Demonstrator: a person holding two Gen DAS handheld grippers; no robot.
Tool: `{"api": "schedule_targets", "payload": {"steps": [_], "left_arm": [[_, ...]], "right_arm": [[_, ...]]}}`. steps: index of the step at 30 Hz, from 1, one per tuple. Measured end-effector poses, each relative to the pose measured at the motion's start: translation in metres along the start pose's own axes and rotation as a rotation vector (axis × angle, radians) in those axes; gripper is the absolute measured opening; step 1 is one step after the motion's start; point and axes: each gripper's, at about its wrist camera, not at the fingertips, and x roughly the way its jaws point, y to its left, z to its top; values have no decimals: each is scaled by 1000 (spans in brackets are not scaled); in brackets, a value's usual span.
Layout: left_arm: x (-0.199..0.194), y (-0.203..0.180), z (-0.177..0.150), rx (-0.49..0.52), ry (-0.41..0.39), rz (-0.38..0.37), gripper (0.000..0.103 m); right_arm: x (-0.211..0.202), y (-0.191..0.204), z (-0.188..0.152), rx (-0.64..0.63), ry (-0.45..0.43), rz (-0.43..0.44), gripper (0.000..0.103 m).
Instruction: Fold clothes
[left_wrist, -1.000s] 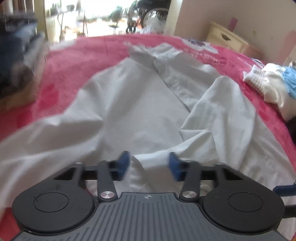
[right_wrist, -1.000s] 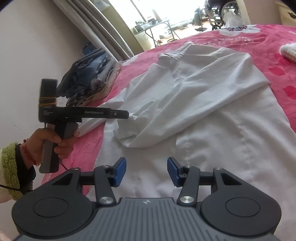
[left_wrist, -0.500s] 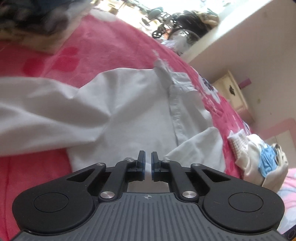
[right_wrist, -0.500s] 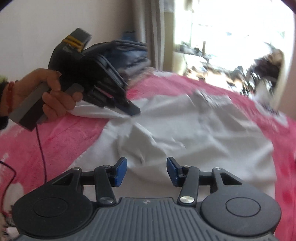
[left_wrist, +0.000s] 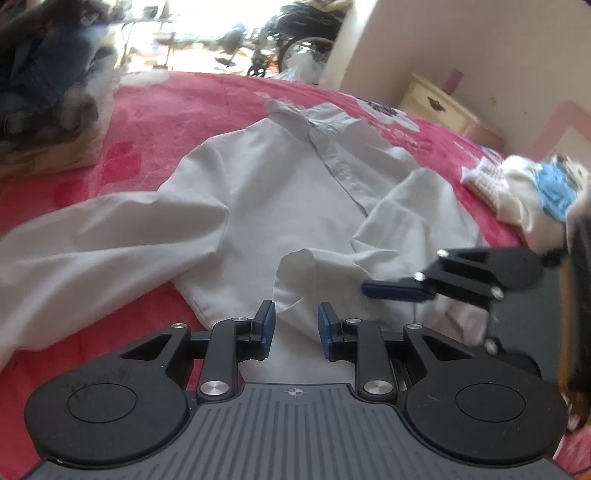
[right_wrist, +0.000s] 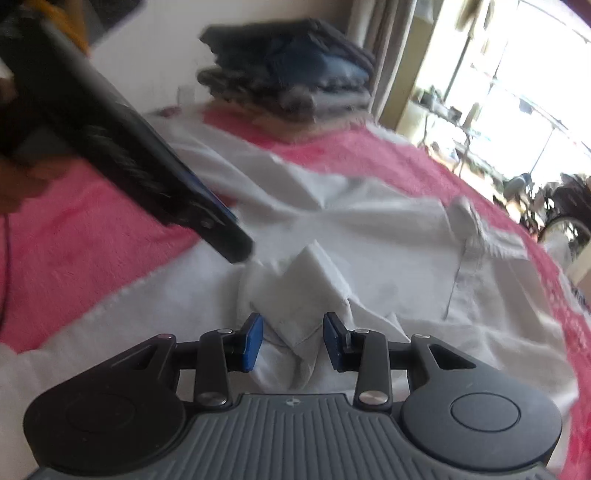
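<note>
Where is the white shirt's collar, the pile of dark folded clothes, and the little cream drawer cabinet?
white button-up shirt (left_wrist: 295, 114): left wrist view, on its collar.
pile of dark folded clothes (right_wrist: 291, 70): right wrist view, on the pile's middle.
cream bedside cabinet (left_wrist: 436, 101): left wrist view, on its drawer front.

Pink bedspread (left_wrist: 192, 107), cream nightstand (left_wrist: 439, 107) by a pale wall (left_wrist: 480, 40), bright window (right_wrist: 517, 74) beyond curtains (right_wrist: 391, 55).

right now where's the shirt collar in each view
Left wrist view: the shirt collar sits upper centre, at the far end of the white shirt.
Right wrist view: the collar sits right of centre, far beyond the open right gripper.
Shared landmark: the stack of folded dark clothes, upper left in the left view, top centre in the right.
</note>
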Motion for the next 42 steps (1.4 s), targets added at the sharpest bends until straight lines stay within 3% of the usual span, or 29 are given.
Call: {"api": "schedule_targets", "payload": {"steps": [1, 5, 9, 14, 18, 22, 32, 35, 37, 42], "left_arm": [[0, -3, -1, 30, -7, 5, 25], [2, -15, -4, 146, -27, 6, 25], [12, -25, -4, 248, -30, 19, 26], [26, -37, -5, 378, -9, 35, 33], [36, -40, -5, 421, 17, 39, 34], [43, -33, -3, 372, 48, 15, 37], [49, -24, 1, 310, 70, -46, 44], [47, -23, 0, 298, 65, -56, 43], [44, -25, -1, 302, 68, -76, 33], [29, -34, -11, 367, 106, -192, 33]], "right_arm": [[4, -4, -1, 34, 9, 15, 28], [9, -47, -7, 380, 30, 145, 20], [17, -86, -23, 695, 49, 283, 18], [32, -116, -41, 982, 88, 410, 16], [45, -134, -56, 1186, 111, 511, 16], [48, -143, -62, 1253, 98, 558, 16], [44, -144, -55, 1176, 78, 568, 16], [39, -145, -51, 1152, 67, 566, 16], [37, -146, -50, 1144, 64, 559, 16], [34, -146, -50, 1140, 65, 551, 16]]}}
